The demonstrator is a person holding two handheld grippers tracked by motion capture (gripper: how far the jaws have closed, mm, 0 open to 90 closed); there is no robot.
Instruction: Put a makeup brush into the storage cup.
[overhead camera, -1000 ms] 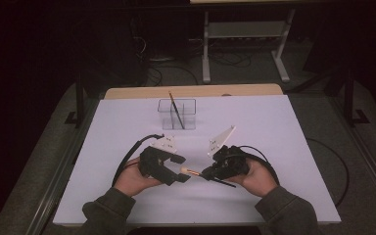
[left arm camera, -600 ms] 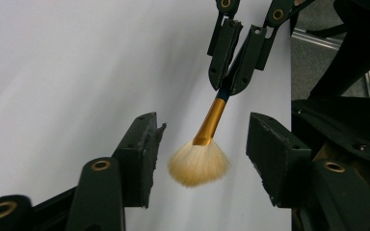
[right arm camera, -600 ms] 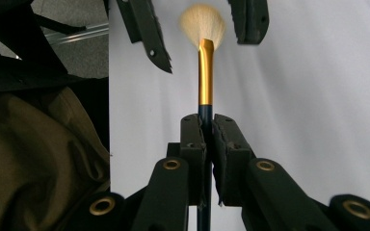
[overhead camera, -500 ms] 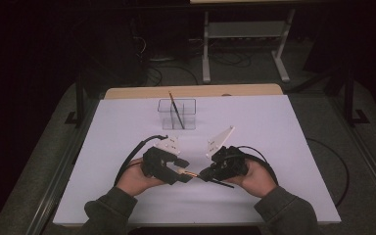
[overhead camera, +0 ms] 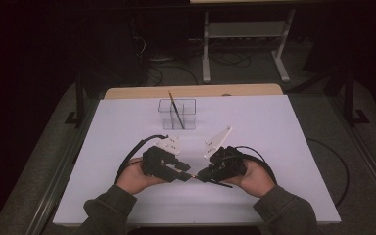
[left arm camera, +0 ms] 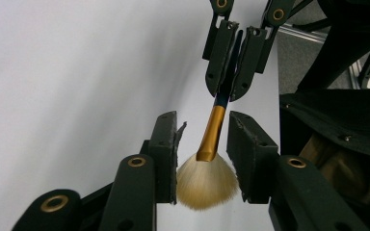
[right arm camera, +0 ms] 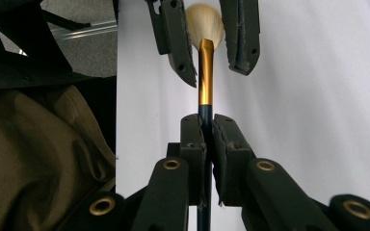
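A makeup brush (right arm camera: 204,72) with a dark handle, gold ferrule and pale bristles hangs between the two grippers, low over the white table (overhead camera: 274,137). My right gripper (right arm camera: 206,119) is shut on its dark handle. It also appears from the front in the left gripper view (left arm camera: 227,91). My left gripper (left arm camera: 202,118) faces it, and its jaws have just been closing around the brush (left arm camera: 212,130). The bristles brush both pads, but gaps remain beside the ferrule. From above, the left gripper (overhead camera: 186,175) and the right gripper (overhead camera: 200,176) meet tip to tip at the brush (overhead camera: 193,175).
A clear divided container (overhead camera: 176,113) stands at the middle back of the table with a thin dark stick (overhead camera: 175,108) leaning in it. Cables loop from both grippers. A metal stand (overhead camera: 245,29) sits on the floor beyond the table.
The left gripper's jaws have narrowed around the brush head. Both hands have stayed where they were, and the right gripper has kept its hold on the handle.
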